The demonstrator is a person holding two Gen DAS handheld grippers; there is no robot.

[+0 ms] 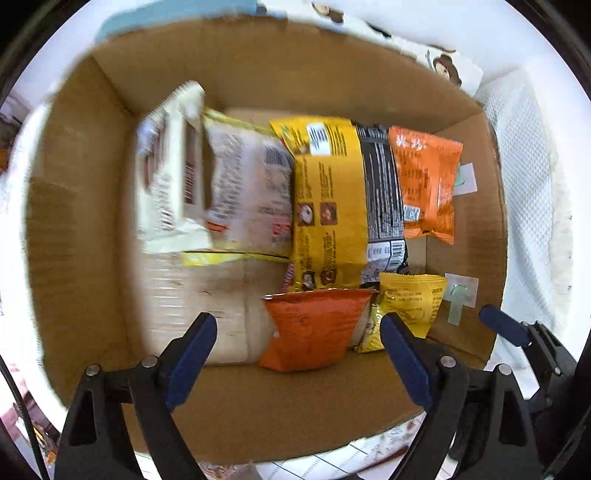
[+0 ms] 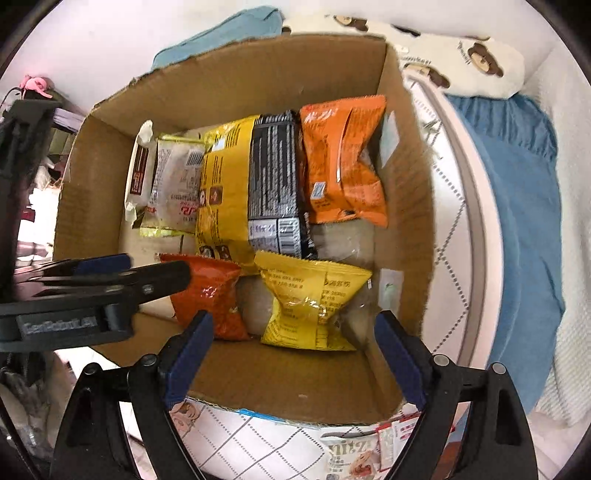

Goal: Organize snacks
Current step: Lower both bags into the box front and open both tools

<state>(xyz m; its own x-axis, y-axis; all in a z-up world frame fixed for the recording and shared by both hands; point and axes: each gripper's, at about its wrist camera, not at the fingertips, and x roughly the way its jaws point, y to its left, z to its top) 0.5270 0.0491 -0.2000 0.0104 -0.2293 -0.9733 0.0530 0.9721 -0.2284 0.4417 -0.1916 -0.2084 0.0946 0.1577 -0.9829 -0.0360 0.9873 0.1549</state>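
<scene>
An open cardboard box holds several snack packets. Along its back stand a cream packet, blurred, a clear white one, a large yellow one, a black one and an orange one. In front lie a red-orange packet and a small yellow packet. My left gripper hangs open above the red-orange packet, its pads clear of it. Above the small yellow packet my right gripper is open and holds nothing.
The box rests on a bed with a white quilt. A blue blanket and a bear-print pillow lie to the right, a teal cloth behind. More packets lie in front of the box.
</scene>
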